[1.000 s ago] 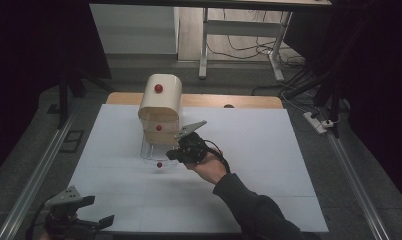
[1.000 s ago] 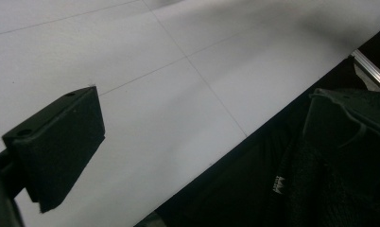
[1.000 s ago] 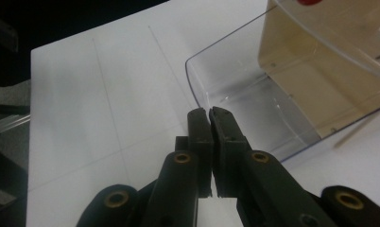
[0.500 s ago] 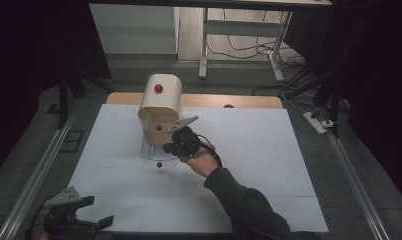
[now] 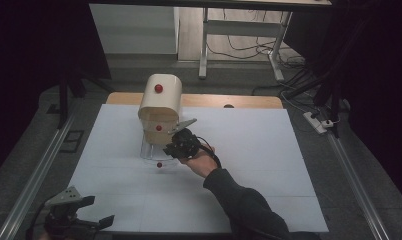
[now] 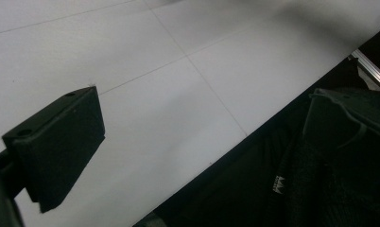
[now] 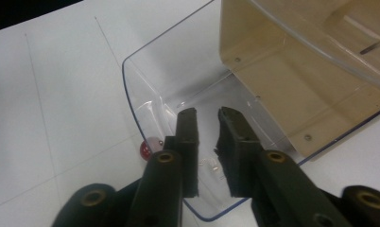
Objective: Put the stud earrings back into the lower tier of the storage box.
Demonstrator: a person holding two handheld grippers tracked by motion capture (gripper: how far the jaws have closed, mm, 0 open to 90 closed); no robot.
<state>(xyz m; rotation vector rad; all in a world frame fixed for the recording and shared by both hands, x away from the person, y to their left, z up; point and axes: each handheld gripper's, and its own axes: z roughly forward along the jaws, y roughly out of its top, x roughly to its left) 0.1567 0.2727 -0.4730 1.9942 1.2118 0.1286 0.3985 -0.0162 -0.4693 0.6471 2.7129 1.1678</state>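
Our right claw (image 7: 208,142), jaws nearly pressed together on nothing, hung over the clear plastic tray (image 7: 131,90); its small red knob (image 7: 145,149) lay just left. The left claw's (image 5: 71,220) spread we cannot tell.

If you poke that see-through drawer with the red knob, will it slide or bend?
The clear drawer looks like smooth hard plastic, so it would probably slide, not bend. Its thin walls suggest it is light. The tall cream box above might wobble if shoved hard.
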